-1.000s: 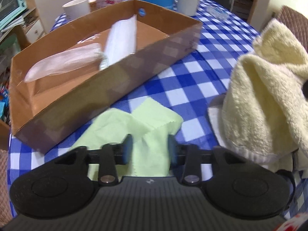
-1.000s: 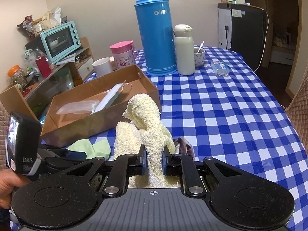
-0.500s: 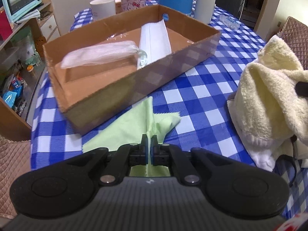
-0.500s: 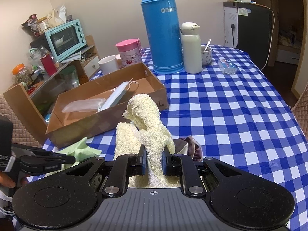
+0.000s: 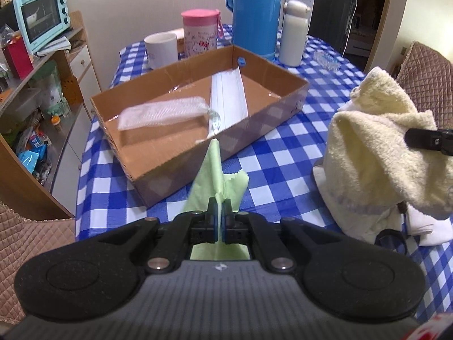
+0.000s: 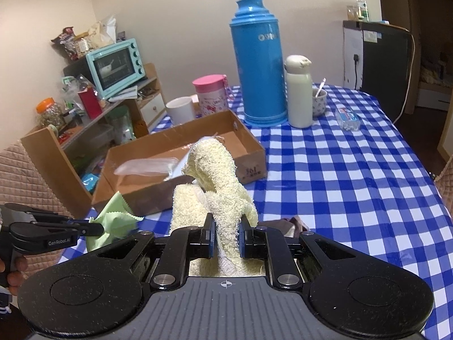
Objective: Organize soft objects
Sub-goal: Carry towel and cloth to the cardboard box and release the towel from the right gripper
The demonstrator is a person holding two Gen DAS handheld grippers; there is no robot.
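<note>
My left gripper (image 5: 218,209) is shut on a thin light-green cloth (image 5: 211,175), which hangs lifted off the checked tablecloth just in front of the cardboard box (image 5: 249,134). From the right wrist view the same green cloth (image 6: 113,221) dangles from the left gripper (image 6: 97,228) at the lower left. My right gripper (image 6: 225,231) is shut on a cream terry towel (image 6: 218,181), which stands up in a bunch above its fingers; that towel (image 5: 379,144) fills the right side of the left wrist view. The box holds a white mesh pouch (image 5: 161,112) and a folded white mask (image 5: 228,96).
Behind the box stand a white mug (image 5: 161,49), a pink-lidded cup (image 5: 200,32), a tall blue thermos (image 6: 259,59) and a white flask (image 6: 298,90). A small bowl with a spoon (image 6: 319,103) and a plastic packet (image 6: 347,117) lie farther right. Dark fabric (image 6: 294,222) lies under the towel. A cluttered shelf with a teal oven (image 6: 113,66) stands left.
My left gripper closed on the green cloth and lifted it off the table, backing away from the box. The right gripper kept its grip on the towel and rose slightly.
</note>
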